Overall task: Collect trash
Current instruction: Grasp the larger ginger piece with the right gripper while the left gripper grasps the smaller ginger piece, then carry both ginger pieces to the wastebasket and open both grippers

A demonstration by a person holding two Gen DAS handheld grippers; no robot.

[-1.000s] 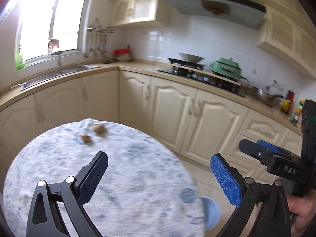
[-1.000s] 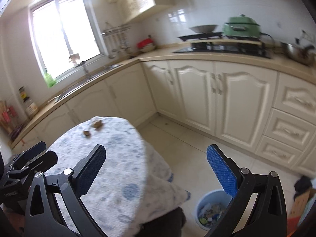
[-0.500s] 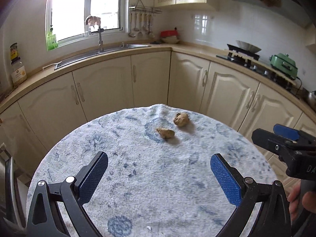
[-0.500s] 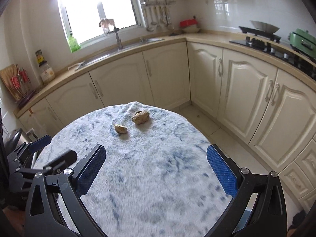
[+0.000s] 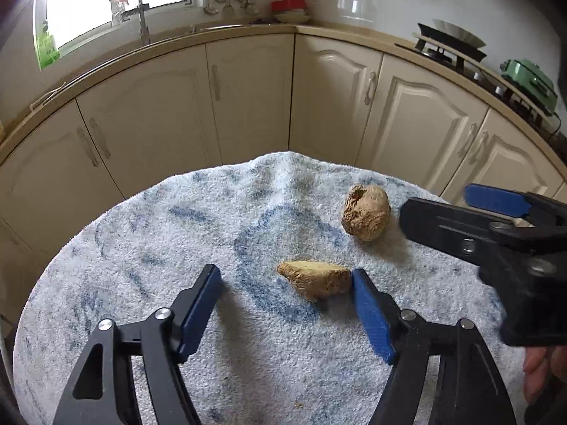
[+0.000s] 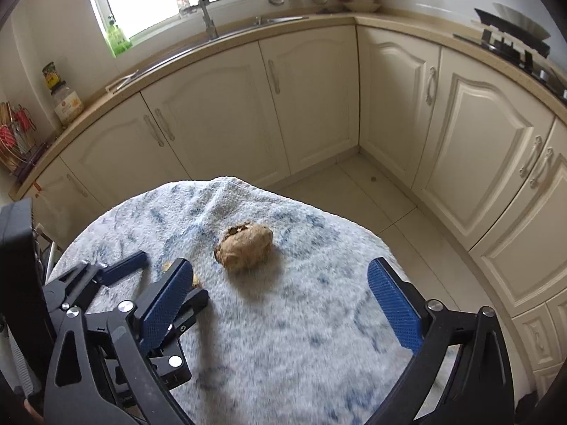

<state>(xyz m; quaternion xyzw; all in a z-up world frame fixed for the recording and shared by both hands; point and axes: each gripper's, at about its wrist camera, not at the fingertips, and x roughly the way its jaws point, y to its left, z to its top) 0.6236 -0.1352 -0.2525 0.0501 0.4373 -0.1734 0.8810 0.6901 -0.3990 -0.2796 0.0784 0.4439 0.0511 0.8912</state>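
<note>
2 paper wads (image 5: 365, 211) mid-cloth (image 5: 149, 248), left gripper (image 5: 285, 285) closing, right gripper (image 6: 280, 279) wide apart

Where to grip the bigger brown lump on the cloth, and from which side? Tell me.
Grip the bigger lump across its short middle, coming from above with the right hand-held gripper. It lies lengthwise on the cloth, free on both sides; its jaws are open, wider than the lump.
</note>
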